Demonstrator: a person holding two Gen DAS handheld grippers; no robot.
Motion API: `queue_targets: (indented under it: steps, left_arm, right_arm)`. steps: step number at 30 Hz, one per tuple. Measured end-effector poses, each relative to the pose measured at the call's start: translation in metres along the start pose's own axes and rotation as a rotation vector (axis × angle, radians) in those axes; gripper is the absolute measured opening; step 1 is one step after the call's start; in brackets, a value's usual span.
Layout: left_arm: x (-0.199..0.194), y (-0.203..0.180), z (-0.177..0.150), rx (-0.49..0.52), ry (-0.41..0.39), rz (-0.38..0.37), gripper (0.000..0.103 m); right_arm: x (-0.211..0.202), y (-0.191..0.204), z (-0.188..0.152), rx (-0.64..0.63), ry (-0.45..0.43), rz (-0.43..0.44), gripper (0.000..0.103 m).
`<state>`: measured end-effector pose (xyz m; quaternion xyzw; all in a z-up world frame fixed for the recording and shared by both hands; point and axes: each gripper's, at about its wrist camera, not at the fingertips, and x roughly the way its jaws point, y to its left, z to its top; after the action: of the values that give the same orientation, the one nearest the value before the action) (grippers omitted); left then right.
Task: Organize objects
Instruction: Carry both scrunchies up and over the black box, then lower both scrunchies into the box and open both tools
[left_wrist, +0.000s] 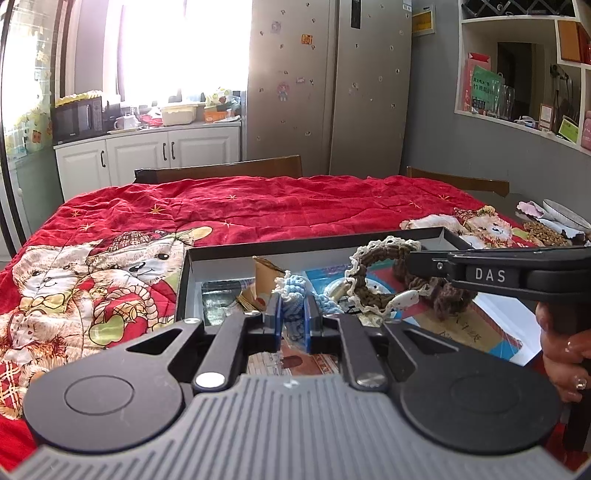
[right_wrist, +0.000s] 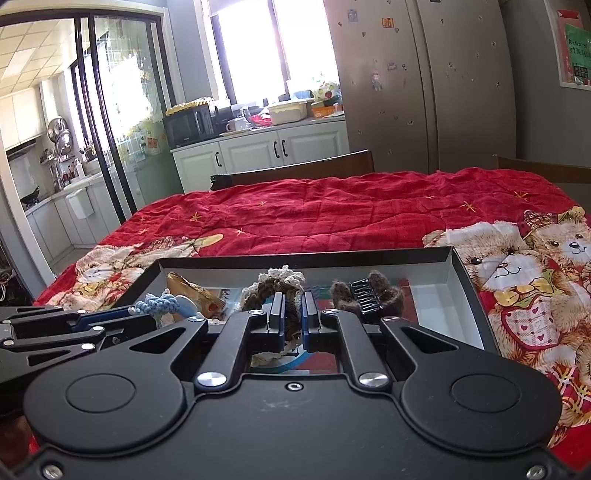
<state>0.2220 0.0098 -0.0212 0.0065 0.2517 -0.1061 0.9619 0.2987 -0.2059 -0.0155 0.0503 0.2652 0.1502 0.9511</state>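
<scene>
we hold both over the box (right_wrist: 465, 295): left gripper (left_wrist: 293, 317) clamped on blue crochet (left_wrist: 291, 295), right gripper (right_wrist: 293, 317) clamped on the brown scrunchie (right_wrist: 284, 291). next, we judge, release them inside.

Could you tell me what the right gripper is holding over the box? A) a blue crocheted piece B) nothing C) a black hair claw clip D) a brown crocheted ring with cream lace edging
D: the right gripper has its jaws shut on the brown crocheted ring above the box; the blue crocheted piece sits in the left gripper.
</scene>
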Motion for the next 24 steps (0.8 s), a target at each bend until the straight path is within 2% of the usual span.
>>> queue_targets:
  steps: [24]
  left_arm:
    - [0.006, -0.001, -0.007, 0.036, 0.054, 0.041, 0.015]
  right_arm:
    - [0.016, -0.008, -0.008, 0.001, 0.074, -0.037, 0.009]
